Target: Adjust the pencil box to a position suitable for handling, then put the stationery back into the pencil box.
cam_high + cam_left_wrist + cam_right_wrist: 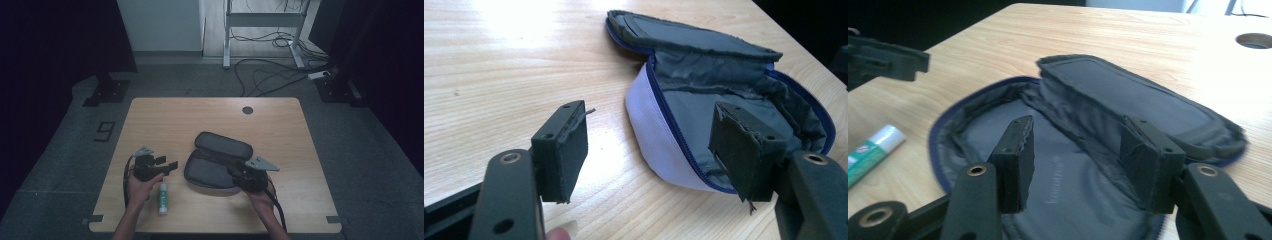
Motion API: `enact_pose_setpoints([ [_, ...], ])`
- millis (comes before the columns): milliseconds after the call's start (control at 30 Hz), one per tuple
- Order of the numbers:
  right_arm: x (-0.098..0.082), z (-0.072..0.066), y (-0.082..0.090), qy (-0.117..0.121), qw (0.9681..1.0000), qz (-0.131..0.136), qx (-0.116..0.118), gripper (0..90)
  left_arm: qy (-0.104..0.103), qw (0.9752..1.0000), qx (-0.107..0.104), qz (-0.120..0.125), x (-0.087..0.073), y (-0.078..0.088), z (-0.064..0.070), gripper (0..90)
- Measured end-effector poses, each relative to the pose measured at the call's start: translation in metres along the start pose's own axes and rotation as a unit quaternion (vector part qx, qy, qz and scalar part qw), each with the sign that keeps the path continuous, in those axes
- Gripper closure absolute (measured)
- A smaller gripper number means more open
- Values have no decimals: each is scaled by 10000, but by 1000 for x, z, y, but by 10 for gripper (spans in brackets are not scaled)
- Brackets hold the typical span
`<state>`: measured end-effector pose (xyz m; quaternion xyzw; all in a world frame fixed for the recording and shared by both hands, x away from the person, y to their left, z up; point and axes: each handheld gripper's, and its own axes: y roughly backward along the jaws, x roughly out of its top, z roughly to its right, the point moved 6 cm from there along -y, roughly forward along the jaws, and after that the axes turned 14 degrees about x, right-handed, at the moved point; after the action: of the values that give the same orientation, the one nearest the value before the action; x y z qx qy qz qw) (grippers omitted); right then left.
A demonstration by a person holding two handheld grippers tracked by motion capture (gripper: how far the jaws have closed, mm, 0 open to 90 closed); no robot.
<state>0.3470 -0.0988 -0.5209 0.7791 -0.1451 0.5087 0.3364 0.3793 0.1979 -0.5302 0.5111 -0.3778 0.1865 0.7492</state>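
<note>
Pencil case [217, 160] lying unzipped near table [165, 115] centre, lid flap folded back toward 1 o'clock, presumably left open for loading. Glue stick [163, 198] at 8 o'clock of case, near left gripper [167, 164]. Left jaws wide, empty. Right gripper [240, 176] at case's 4 o'clock edge, jaws partly spread, nothing held. Grey lining [1063, 190] legible in right gripper view; white outer wall [654, 135] noted in left gripper view.

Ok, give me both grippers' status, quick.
Left gripper: open, nothing between the pads, pointing at the open pouch.
Right gripper: open, holding nothing, poised above the pouch's lining.
</note>
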Motion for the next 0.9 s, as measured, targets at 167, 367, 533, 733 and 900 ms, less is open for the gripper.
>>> enact_pose_setpoints([
  [167,0,-14,-7,40,9998,-42,175,463,31,10000,45,41,1,4,-6,321],
  [367,-2,-27,-16,136,9992,-151,331,456,63,10000,70,34,0,5,-11,326],
  [533,-5,-37,-27,198,9985,-244,443,446,94,9999,96,11,0,6,-16,329],
  [733,-7,-49,-37,272,9975,-334,558,443,146,9998,138,3,-1,8,-21,330],
  [900,-6,-58,-42,358,9966,-359,651,437,176,9998,136,15,0,9,-23,328],
])
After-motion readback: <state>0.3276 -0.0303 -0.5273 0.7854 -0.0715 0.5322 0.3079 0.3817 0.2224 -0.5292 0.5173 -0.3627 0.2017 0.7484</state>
